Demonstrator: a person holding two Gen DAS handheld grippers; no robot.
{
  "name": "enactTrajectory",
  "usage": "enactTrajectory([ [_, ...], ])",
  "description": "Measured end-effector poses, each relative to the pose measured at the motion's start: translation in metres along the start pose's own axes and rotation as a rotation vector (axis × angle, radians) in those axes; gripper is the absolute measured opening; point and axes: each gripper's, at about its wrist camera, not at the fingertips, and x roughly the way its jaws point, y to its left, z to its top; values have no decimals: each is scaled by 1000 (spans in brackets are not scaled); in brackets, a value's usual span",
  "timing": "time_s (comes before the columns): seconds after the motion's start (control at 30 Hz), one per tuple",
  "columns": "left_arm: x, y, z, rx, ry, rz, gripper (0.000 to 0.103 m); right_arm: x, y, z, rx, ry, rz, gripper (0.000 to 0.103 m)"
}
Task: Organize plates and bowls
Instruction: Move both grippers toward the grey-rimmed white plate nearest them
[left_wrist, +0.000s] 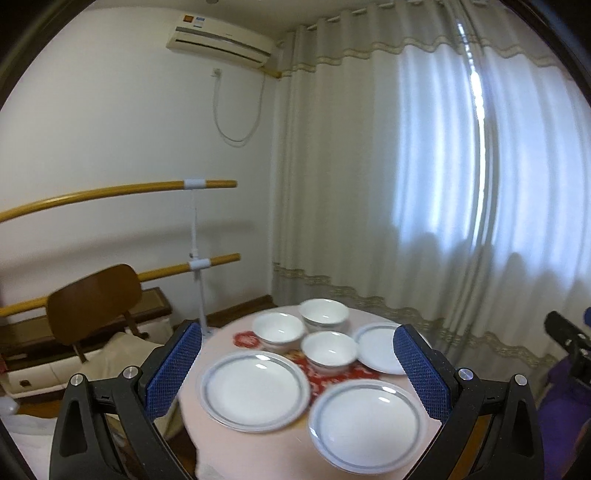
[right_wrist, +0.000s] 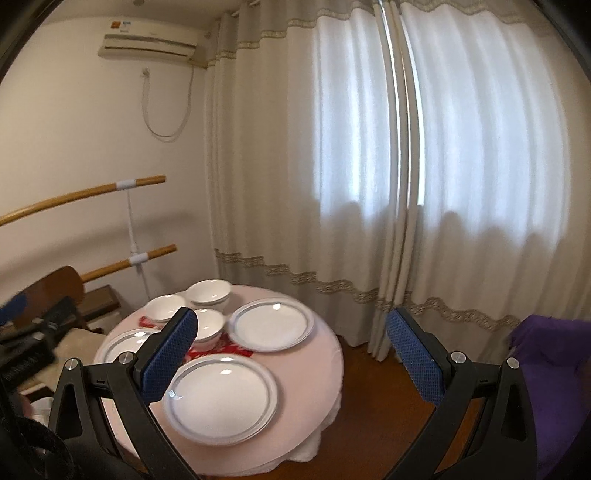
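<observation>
Standing on a round table with a pale pink cloth are three plates and three bowls, all white with a grey band near the rim, all empty. Largest first: one plate lies at the near left edge as the left wrist view has it, a second plate at the near right edge, a third plate toward the far right edge, partly hidden by a blue pad. Of the bowls, the largest bowl sits at the far edge, a middle bowl to its left, and the smallest bowl at the table's centre, on a red patterned patch of the cloth. No item is stacked on another, as far as the views show. The left gripper is held above the near edge, fingers spread wide, touching nothing. The right gripper is likewise held over the table, fingers wide apart and empty. The plates' edges are blurred.
</observation>
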Motion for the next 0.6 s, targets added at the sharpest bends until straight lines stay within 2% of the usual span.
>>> enactTrajectory([
  [0.07, 8, 5, 13, 10, -3, 29, 102, 3, -3, 6, -14, 1, -21, 103],
  [0.13, 12, 7, 16, 8, -13, 43, 102, 4, -7, 6, -50, -9, -76, 103],
  [0.23, 20, 8, 6, 28, 18, 69, 102, 4, -14, -3, -113, 0, -149, 103],
  [0.3, 29, 6, -1, 28, 49, 75, 102, 8, -19, -14, -147, 54, -206, 103],
  [0.53, 60, -5, -17, 96, 175, 86, 102, 7, -39, -53, -90, 217, -230, 103],
  [0.6, 64, -3, -20, 118, 190, 85, 102, 6, -40, -59, -81, 247, -215, 103],
])
